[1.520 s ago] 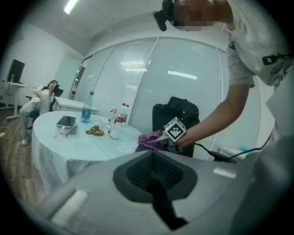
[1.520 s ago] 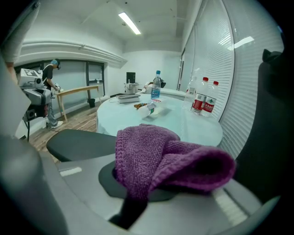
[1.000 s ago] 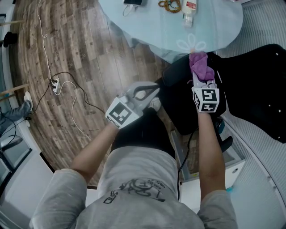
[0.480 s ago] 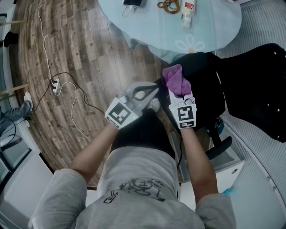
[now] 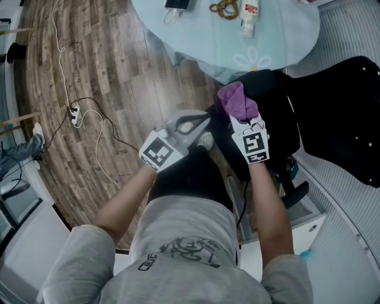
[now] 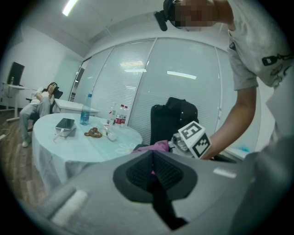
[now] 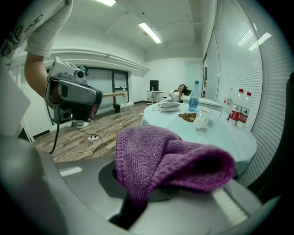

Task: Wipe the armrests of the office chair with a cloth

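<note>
The black office chair stands at the right of the head view, and its near black part reaches toward me. My right gripper is shut on a bunched purple cloth that lies against the left edge of that part. In the right gripper view the purple cloth drapes over the right gripper and hides its tips. My left gripper hovers just left of the cloth, above the floor, shut and holding nothing. The left gripper faces the cloth and the chair.
A round table with a pale cover holds a phone, beads and a small bottle. Cables and a power strip lie on the wood floor. A white cabinet sits at lower right. A seated person is far off.
The right gripper carried the cloth from farther along the chair part back toward me and to the left, then edged slightly forward. The left gripper stayed put.
</note>
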Demonstrator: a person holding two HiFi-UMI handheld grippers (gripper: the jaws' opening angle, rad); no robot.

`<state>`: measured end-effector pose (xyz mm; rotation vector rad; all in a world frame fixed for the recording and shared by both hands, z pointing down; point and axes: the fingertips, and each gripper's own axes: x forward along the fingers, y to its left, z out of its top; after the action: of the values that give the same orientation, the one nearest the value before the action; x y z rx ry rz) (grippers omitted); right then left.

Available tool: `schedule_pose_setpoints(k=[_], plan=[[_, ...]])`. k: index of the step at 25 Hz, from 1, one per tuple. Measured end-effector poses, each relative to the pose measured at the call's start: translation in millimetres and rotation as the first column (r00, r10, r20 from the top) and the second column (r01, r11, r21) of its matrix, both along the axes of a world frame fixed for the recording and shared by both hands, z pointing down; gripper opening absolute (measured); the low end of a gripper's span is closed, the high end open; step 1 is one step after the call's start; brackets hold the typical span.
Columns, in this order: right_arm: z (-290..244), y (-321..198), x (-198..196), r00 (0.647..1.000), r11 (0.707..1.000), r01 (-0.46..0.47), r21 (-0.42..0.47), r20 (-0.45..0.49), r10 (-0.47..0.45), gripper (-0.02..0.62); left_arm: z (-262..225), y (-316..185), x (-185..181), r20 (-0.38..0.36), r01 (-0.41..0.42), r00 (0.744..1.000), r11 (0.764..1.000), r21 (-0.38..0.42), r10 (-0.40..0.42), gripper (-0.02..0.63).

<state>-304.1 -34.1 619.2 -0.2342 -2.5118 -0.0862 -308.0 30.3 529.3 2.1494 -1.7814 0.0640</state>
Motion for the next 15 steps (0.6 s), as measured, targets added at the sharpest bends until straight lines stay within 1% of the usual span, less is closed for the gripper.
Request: schedule_pose_setpoints(k=[3, 7, 10, 13, 15], plan=[[2, -19, -4, 0.999, 0.999, -0.032, -0.001, -0.008, 0.032, 0.029, 2, 3, -1, 0.003, 0.003, 1.0, 1.0, -0.005, -0.003, 0.002], [6, -58, -8, 0.994, 0.995, -0.104, 0.005, -0.018, 0.104, 0.029, 3, 5, 0, -0.002, 0.007, 1.0, 1.0, -0.006, -0.007, 0.002], [8, -97, -8, 0.986, 0.986, -0.167, 0.021, -0.024, 0.168, 0.029, 2, 5, 1, -0.007, 0.005, 1.0, 1.0, -0.003, -0.006, 0.002], [9, -130, -8, 0.977, 0.976, -0.209, 0.053, -0.035, 0.211, 0.029, 2, 7, 1, -0.006, 0.002, 1.0, 1.0, -0.004, -0.002, 0.002], [11, -145, -6, 0.968, 0.968, -0.245, 0.047, -0.043, 0.247, 0.029, 3, 8, 0, -0.004, 0.002, 1.0, 1.0, -0.005, -0.002, 0.002]])
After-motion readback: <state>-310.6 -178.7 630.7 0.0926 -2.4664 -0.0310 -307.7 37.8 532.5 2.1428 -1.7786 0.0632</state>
